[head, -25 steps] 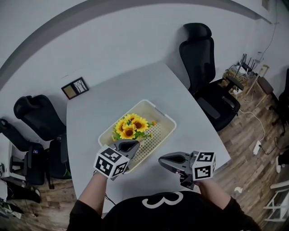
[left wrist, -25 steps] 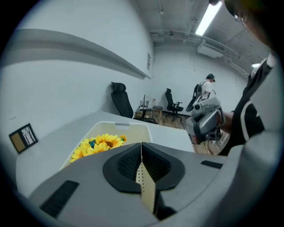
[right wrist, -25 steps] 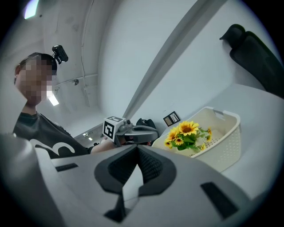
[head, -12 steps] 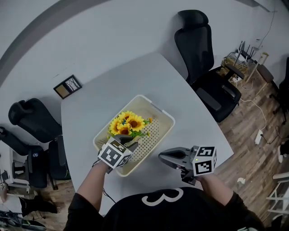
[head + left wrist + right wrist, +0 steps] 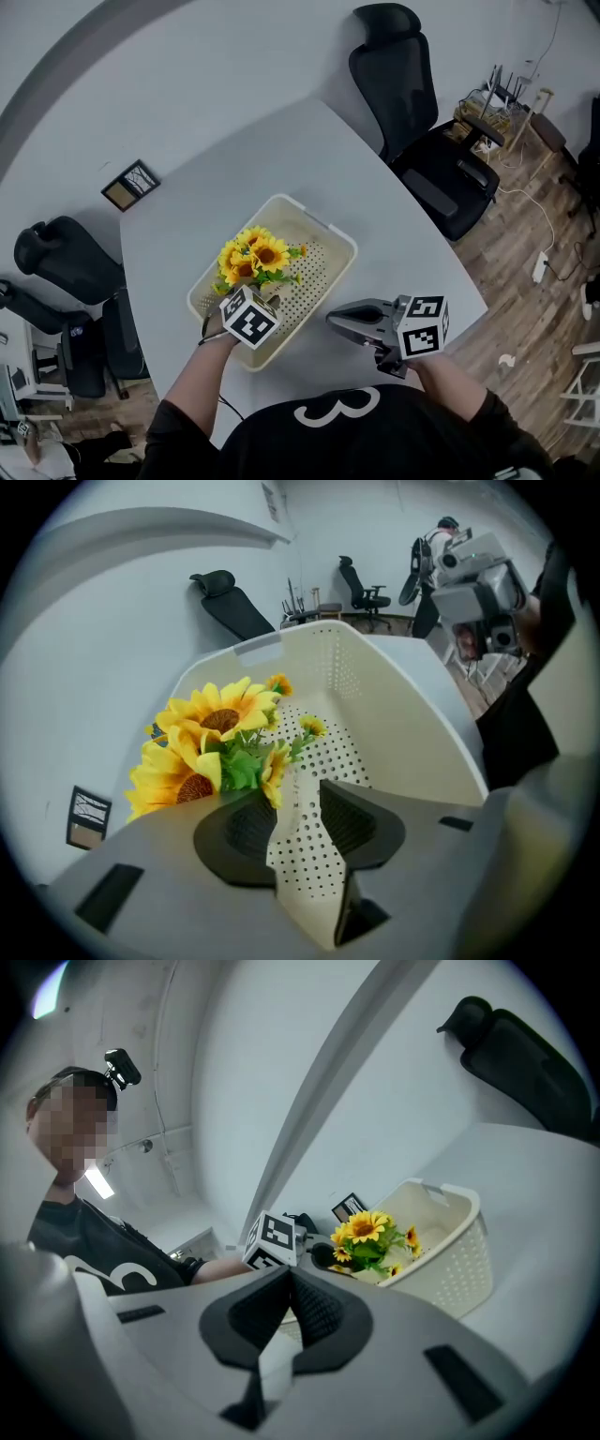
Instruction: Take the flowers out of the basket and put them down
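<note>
The pale grey table (image 5: 281, 150) takes up the middle of the room, with one corner toward the person. A black office chair (image 5: 412, 112) stands off its far right side and another (image 5: 66, 262) off its left side. To the right the floor is wood.

A cream plastic basket (image 5: 321, 221) with a perforated bottom sits on the table in front of the person, turned at an angle. The bunch of yellow sunflowers (image 5: 251, 260) with green leaves lies inside it, at the left end.

The left gripper (image 5: 295, 802) points steeply down into the near left part of the basket. Its jaws have just been opening and stand wide apart. Only the dotted basket bottom shows between them, and the green leaves sit just ahead of one jaw tip. The pads press on nothing.

The right gripper (image 5: 334, 322) is held level above the table, just beside the basket's near right side. Its jaws are together at the tips, with nothing between them.

A small framed picture (image 5: 129, 186) lies on the grey floor beyond the table's left corner.
</note>
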{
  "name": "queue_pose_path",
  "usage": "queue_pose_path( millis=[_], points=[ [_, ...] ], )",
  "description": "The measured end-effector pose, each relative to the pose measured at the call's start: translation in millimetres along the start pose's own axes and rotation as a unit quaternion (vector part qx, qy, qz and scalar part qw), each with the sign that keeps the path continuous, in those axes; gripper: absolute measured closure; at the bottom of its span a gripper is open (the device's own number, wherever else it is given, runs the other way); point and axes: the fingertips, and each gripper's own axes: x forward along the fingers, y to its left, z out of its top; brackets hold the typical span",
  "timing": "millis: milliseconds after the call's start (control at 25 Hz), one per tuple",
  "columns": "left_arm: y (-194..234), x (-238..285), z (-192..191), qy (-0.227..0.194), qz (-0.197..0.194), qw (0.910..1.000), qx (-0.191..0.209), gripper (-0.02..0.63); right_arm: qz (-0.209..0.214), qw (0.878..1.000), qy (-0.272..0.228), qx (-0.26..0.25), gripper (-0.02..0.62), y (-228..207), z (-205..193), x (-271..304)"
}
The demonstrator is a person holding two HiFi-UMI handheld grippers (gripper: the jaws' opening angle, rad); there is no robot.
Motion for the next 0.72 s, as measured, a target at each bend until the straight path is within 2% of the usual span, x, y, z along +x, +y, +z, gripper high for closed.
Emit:
queue_pose_path(
  millis=[120, 280, 400, 600, 720],
  points=[
    [5.5, 9.7, -6.9, 0.028, 0.036, 0.9985, 0.031, 0.457, 0.001, 1.000, 0.001, 0.002, 0.588, -1.7, -1.7, -1.0],
    [8.5, 22.0, -14.1, 0.043, 0.040, 0.9974, 0.041, 0.456, 0.001, 1.000, 0.001, 0.006, 0.588, -3.4, -2.5, -0.7],
    [12.7, 26.0, -15.8, 0.050, 0.058, 0.9955, 0.056, 0.457, 0.001, 1.000, 0.000, 0.008, 0.588, -3.8, -3.2, -0.8],
    [16.5, 25.4, -20.7, 0.075, 0.104, 0.9871, 0.097, 0.459, -0.004, 1.000, 0.001, 0.012, 0.588, -7.7, -4.2, -3.3],
    [20.6, 30.7, -26.8, 0.082, 0.112, 0.9861, 0.092, 0.459, -0.008, 1.000, -0.001, 0.015, 0.588, -10.0, -3.9, -4.5]
  ],
)
